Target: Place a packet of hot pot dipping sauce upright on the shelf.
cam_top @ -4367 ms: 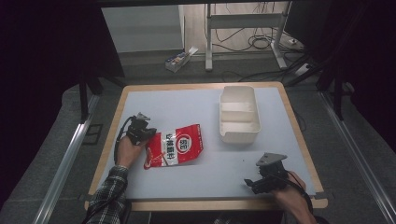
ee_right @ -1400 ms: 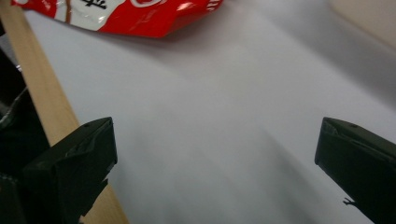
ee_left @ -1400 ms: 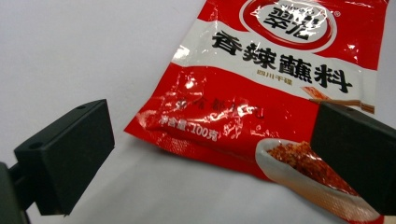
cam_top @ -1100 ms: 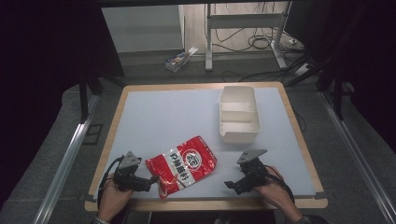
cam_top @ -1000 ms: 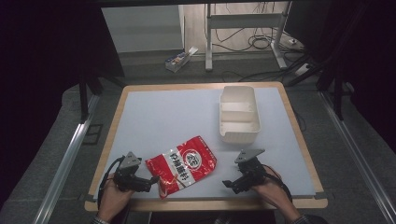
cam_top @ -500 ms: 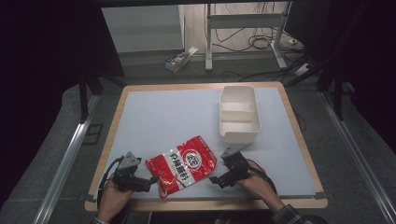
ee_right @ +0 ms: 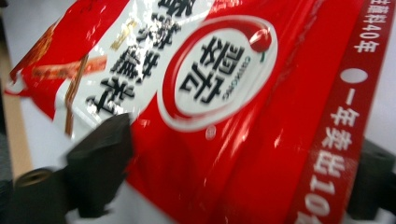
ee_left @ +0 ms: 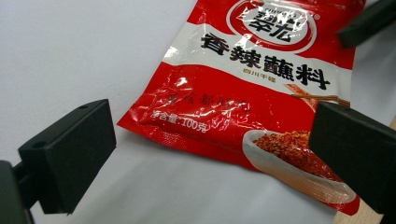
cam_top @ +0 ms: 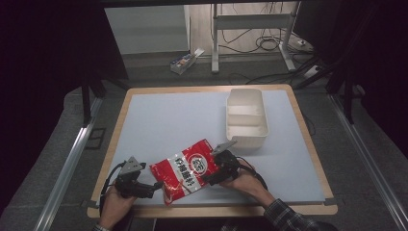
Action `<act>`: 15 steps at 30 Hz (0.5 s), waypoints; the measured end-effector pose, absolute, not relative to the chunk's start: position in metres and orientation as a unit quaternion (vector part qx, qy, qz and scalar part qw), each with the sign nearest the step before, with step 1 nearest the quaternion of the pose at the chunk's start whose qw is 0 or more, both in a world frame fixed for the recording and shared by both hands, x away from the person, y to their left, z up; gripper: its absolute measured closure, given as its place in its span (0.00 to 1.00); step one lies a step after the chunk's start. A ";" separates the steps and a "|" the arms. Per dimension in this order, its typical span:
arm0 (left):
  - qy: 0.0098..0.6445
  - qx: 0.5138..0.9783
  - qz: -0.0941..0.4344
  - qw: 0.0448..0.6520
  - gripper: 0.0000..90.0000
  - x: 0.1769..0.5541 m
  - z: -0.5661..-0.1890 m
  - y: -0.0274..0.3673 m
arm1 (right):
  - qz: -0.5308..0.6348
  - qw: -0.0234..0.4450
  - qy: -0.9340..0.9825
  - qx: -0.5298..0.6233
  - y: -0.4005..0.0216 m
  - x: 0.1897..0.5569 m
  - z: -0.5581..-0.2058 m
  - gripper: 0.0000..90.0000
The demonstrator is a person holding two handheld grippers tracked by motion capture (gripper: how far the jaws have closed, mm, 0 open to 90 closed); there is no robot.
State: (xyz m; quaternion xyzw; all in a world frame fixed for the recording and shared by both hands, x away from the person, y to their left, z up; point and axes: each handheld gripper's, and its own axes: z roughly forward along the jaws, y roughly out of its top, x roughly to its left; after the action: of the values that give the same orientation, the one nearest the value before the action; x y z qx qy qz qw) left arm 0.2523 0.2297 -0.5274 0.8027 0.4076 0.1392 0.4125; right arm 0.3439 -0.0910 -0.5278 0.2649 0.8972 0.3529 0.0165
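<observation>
A red seasoning packet (cam_top: 186, 170) lies flat on the worktop (cam_top: 173, 120), close to the near edge and a little left of its middle, set askew so that its lower corner nearly reaches the wooden border. The left claw (cam_top: 153, 186) rests near the near-left corner, just beside the packet's lower left edge; in the left gripper view its jaws stand wide apart, with the packet (ee_left: 261, 93) lying ahead between them and nothing held. The right claw (cam_top: 208, 179) is at the packet's right edge, the hand (cam_top: 243, 179) behind it; in the right gripper view its jaws are spread on either side of the packet (ee_right: 224, 121), which fills the gap, and contact cannot be told through the blur. A white two-compartment tray (cam_top: 246, 123) sits by the far-right part of the worktop, apart from the packet. The far-left half and the near-right corner of the worktop are bare.
</observation>
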 end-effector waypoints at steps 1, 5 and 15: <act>0.408 0.803 0.139 0.412 0.01 0.252 -0.527 0.230 | 0.354 0.017 0.896 0.267 -0.088 0.345 -0.528 0.24; 0.407 0.803 0.139 0.413 0.01 0.252 -0.528 0.230 | 0.355 0.023 0.894 0.272 -0.076 0.350 -0.527 0.42; 0.402 0.808 0.139 0.408 0.03 0.252 -0.528 0.228 | 0.344 0.018 0.904 0.253 -0.062 0.356 -0.525 0.80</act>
State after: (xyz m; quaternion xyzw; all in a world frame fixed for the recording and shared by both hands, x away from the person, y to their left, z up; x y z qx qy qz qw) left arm 0.2524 0.2283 -0.5277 0.8081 0.4018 0.1386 0.4078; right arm 0.3556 -0.0619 -0.5254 0.2526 0.9041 0.3443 0.0180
